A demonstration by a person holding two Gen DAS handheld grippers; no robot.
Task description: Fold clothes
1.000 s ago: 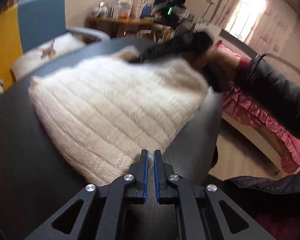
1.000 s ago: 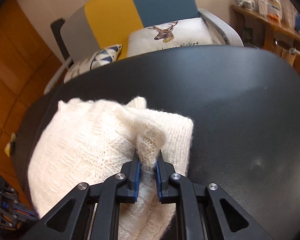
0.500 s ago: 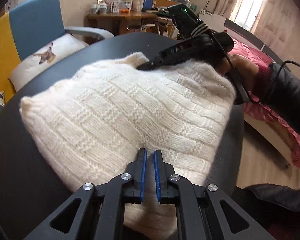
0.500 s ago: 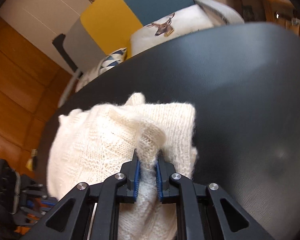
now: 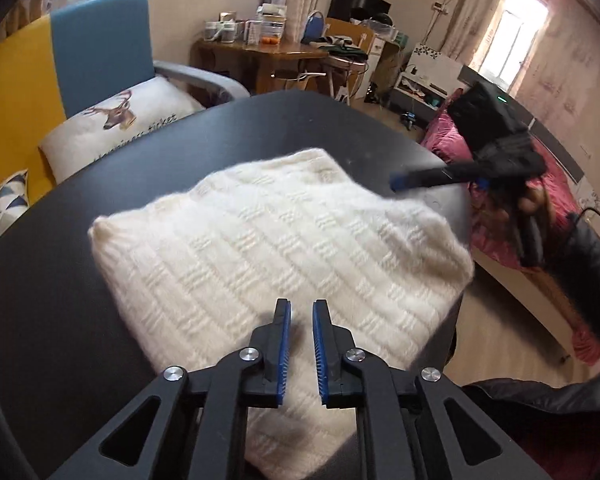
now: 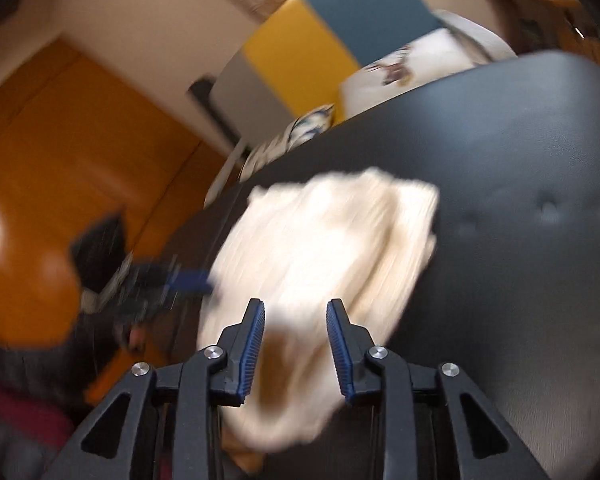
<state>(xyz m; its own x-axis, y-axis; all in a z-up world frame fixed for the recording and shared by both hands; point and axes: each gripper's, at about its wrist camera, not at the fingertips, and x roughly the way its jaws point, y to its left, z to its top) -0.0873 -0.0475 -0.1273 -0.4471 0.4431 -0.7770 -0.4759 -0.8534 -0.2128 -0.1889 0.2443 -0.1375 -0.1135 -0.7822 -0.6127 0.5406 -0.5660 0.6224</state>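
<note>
sweater (image 5: 284, 248): folded square, centre frame, flat on worktop (image 5: 52, 280)
right tool (image 6: 296, 340): just let go, jaws wide, empty
left tool (image 5: 299, 344): slightly parted, holding nothing
task: looks about done

Folded sweater (image 5: 276, 248) lies on table (image 5: 40, 280), near its right edge. Armchair (image 5: 80, 60) behind table, cushion (image 5: 120, 116) on seat.

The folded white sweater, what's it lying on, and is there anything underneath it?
The folded white sweater lies on the black table, one corner overhanging the near edge. Whatever sits beneath its layers is covered, so nothing there can be seen.
</note>
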